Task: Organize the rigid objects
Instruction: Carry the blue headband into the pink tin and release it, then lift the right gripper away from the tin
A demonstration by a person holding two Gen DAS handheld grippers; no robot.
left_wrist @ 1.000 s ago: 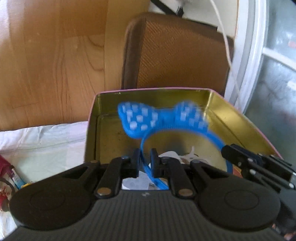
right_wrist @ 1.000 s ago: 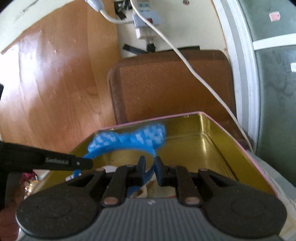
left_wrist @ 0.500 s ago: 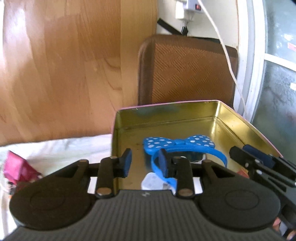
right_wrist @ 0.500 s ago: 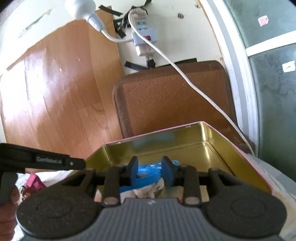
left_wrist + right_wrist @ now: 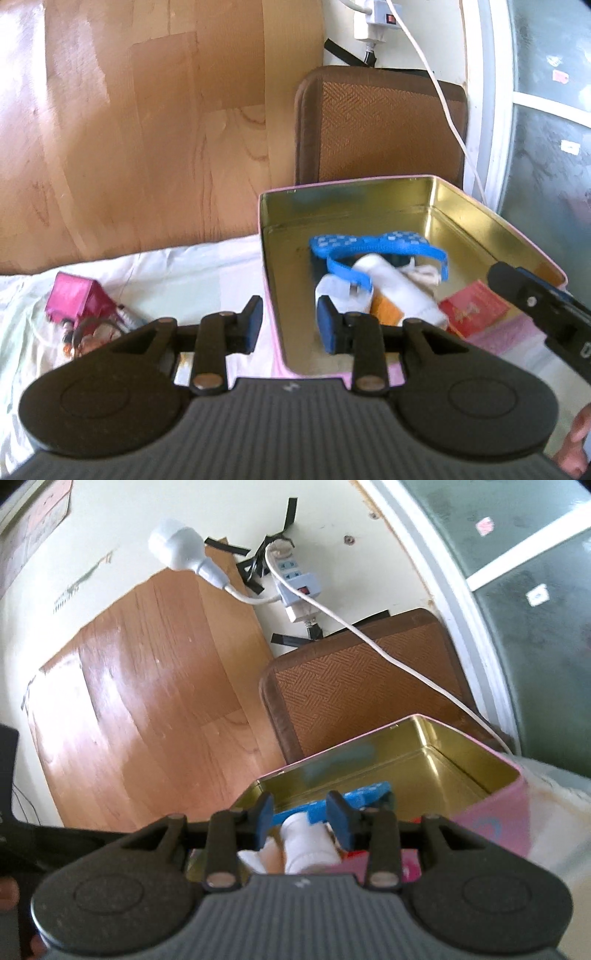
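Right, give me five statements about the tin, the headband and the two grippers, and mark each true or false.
1. The blue headband lies inside the tin. True.
2. The left gripper is clamped on the headband. False: its jaws stand open with nothing between them.
3. The tin is closed with a lid. False: it is open, its gold inside showing.
4. A pink object lies outside the tin on the white cloth. True.
5. The right gripper holds a white bottle. False: its jaws, just opening, grip nothing.
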